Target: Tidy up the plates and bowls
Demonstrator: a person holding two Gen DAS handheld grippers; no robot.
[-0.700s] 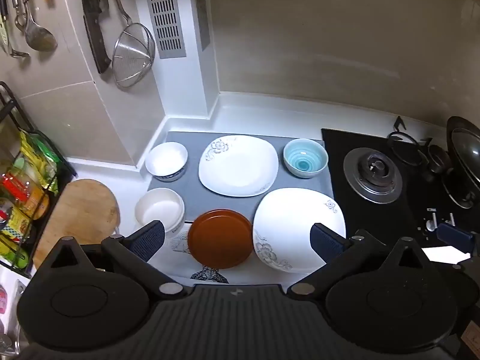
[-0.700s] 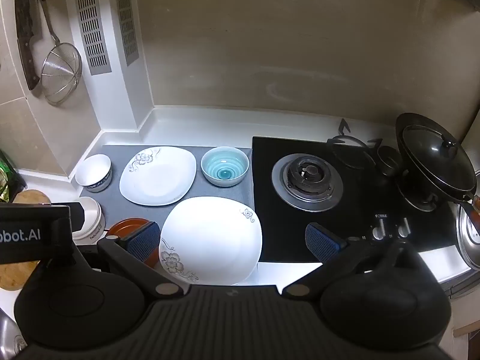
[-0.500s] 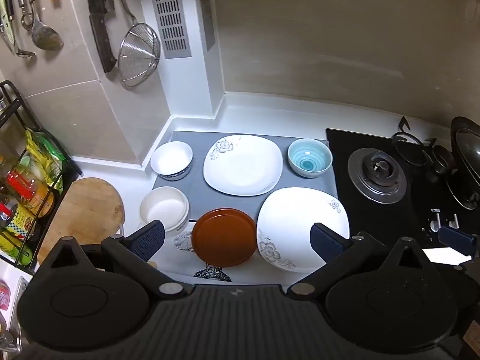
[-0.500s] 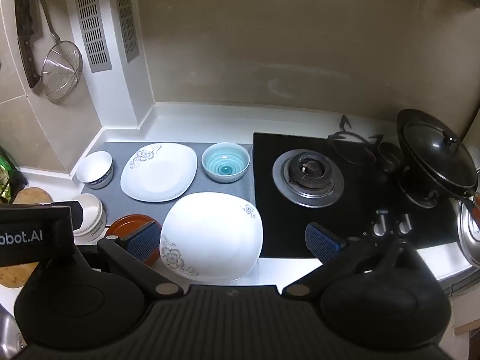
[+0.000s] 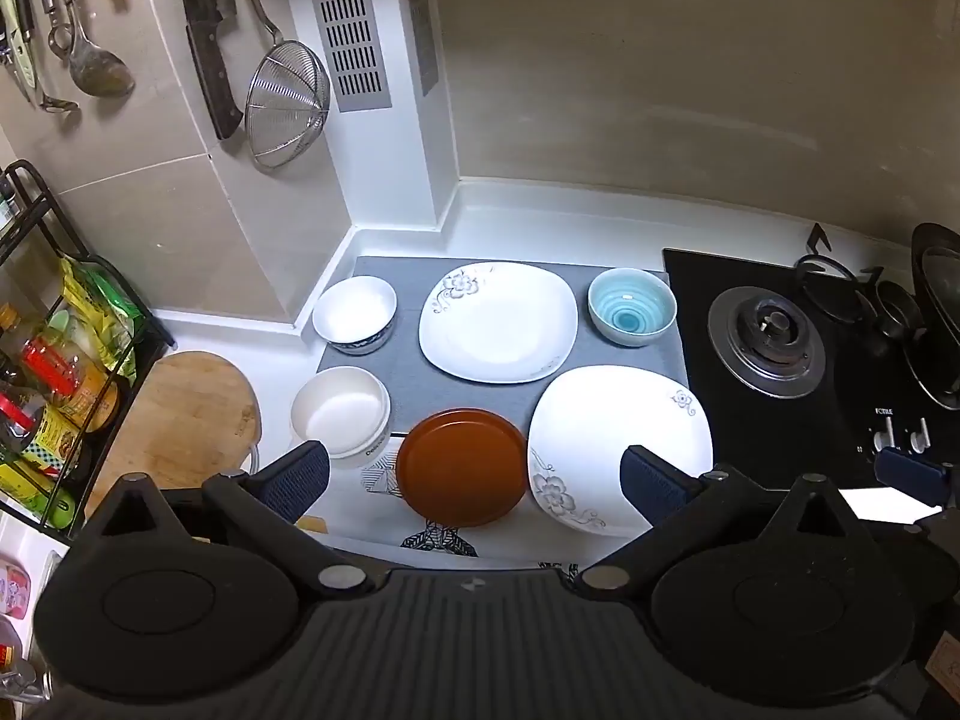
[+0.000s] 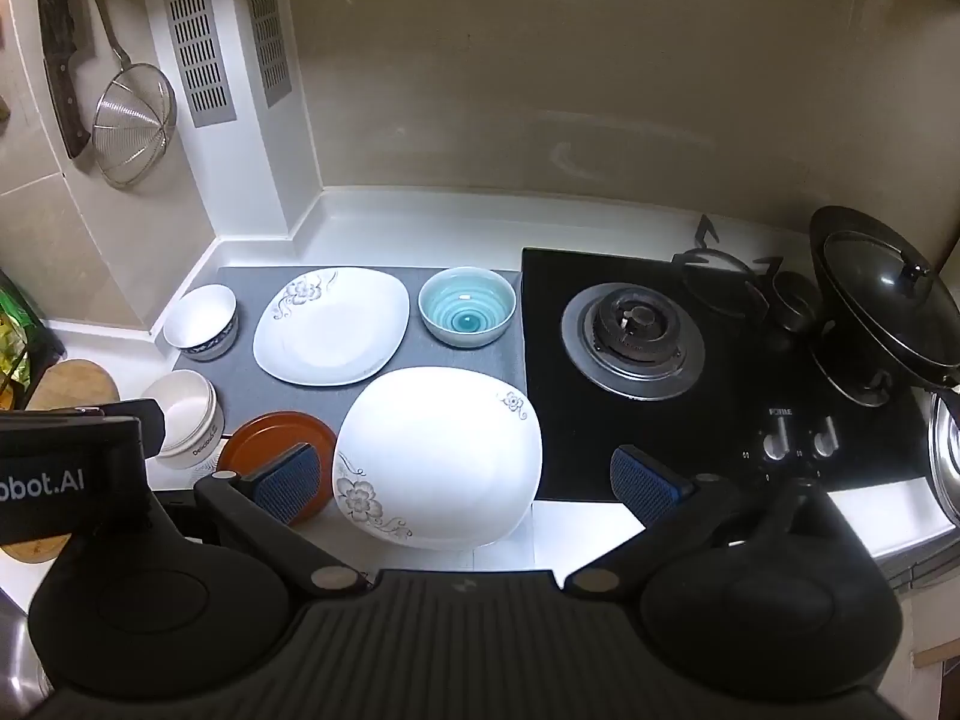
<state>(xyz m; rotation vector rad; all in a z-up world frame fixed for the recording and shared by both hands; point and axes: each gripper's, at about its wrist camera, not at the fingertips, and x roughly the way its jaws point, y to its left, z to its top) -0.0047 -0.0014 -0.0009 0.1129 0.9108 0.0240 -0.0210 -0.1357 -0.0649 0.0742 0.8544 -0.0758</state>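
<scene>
Six dishes lie ahead of my spread, empty left gripper (image 5: 474,474) and right gripper (image 6: 465,477). The big plate (image 6: 438,456) between my right fingers looks heavy, slick and breakable; I'd pinch its near rim.

The grey mat (image 5: 414,369) is crowded: two white plates (image 5: 498,321) (image 5: 621,447), a brown plate (image 5: 462,467) and three bowls (image 5: 354,315) (image 5: 340,411) (image 5: 628,306) are set close together, with narrow gaps between them. Open counter (image 5: 570,216) is left behind the mat, bounded by the wall. The right side is blocked by the stove (image 6: 636,336) and a lidded wok (image 6: 882,294).
</scene>
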